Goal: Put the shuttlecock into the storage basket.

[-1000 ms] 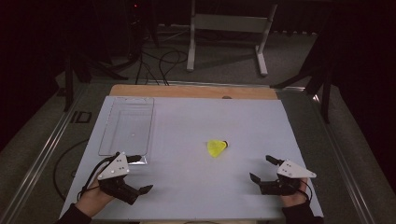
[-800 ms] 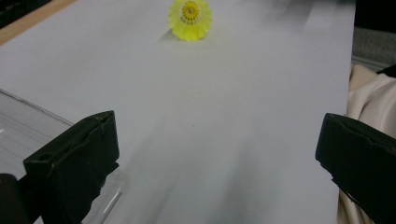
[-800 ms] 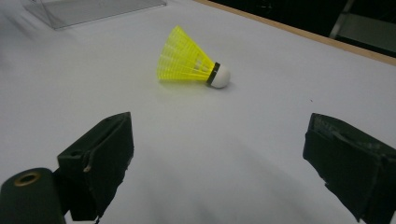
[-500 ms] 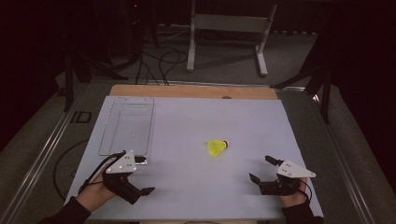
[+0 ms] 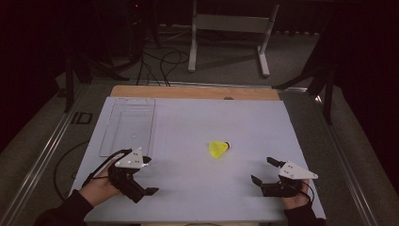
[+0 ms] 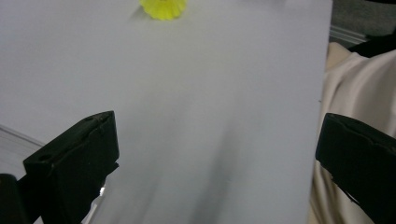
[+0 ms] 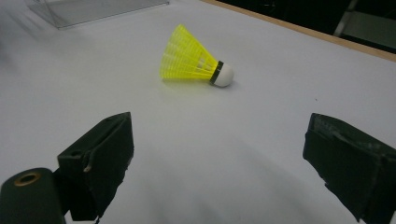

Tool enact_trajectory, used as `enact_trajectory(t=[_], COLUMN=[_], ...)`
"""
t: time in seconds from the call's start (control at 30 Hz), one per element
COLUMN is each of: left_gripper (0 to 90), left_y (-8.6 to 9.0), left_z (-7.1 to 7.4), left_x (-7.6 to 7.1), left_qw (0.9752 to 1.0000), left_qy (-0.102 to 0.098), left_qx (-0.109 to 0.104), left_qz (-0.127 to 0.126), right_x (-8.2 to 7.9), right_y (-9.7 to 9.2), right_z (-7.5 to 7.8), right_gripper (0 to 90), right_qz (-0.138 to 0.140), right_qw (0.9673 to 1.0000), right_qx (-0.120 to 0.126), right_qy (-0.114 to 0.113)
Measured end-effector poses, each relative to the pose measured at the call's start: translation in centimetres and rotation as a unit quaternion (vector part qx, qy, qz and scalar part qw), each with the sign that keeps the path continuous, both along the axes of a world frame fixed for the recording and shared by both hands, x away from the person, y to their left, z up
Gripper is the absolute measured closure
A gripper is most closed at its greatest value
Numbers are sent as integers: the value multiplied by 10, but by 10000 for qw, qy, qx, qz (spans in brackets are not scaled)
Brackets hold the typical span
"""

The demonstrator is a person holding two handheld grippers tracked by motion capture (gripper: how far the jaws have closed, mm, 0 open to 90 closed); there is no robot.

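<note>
**Both grippers idle, shuttlecock unclaimed — risk notes**

Yellow plastic shuttlecock with white rounded cork tip [image 5: 218,149] lies on its side on the white counter [image 5: 197,117], a little toward 5 o'clock of the counter's centre in the high view. Cork points toward 3 o'clock, skirt toward 9. Nothing touches it.

Left gripper [image 5: 147,175] sits near the counter's 7 o'clock corner, jaws spread wide, holding nothing. In the left gripper view the shuttlecock [image 6: 163,8] shows at 12 o'clock, well beyond the jaws. Right gripper [image 5: 264,171] sits near the 5 o'clock corner, jaws also parted and empty. In the right gripper view the shuttlecock [image 7: 194,59] lies ahead at about 11 o'clock, between the jaw lines but well apart from them.

Clear plastic rectangular tray [image 5: 109,127] rests at the counter's 10 o'clock, just beyond the left gripper.

Risks, as judged:
- Shuttlecock is light and conical; a jaw brushing the skirt would likely roll it in an arc away from the grip.
- Closing on the open skirt may crush or deform the ribs; the cork end looks a firmer hold but is small and round, so it could squirt out.
- Low approach may scrape a jaw on the counter.
</note>
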State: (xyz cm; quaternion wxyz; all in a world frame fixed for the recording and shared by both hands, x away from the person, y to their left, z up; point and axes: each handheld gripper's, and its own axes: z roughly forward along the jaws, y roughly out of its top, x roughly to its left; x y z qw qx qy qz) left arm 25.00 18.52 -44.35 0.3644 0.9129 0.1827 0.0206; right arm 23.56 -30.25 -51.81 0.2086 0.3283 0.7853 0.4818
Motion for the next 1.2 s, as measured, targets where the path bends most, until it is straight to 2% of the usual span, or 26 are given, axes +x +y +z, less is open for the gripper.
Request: enact_trajectory(t=[0.03,0.2,0.3,0.5,0.67,1.0,1.2], left_gripper=[3,2,2,2,2,3,3], left_y=[0,-9,-15,-28,-35,-44,-55], left_z=[0,3,3,5,8,10,13], left_x=[0,5,7,6,10,19,21], left_qw=[10000,9993,9979,9943,9937,9933,9928], left_qy=[0,165,278,252,409,553,600], left_qx=[0,326,565,1026,1033,1010,1031], left_qz=[0,-94,-151,-135,-158,140,46], right_x=[0,0,0,0,0,0,0], right_y=[0,0,0,0,1,1,1], right_z=[0,0,0,-1,-1,-1,-1], right_gripper=[88,89,89,89,88,89,89], right_qz=[0,7,8,18,12,18,10], right_qw=[10000,10000,10000,10000,10000,10000,10000], right_qx=[0,-5,-1,1,-2,-31,-37], right_qy=[0,15,19,30,45,58,58])
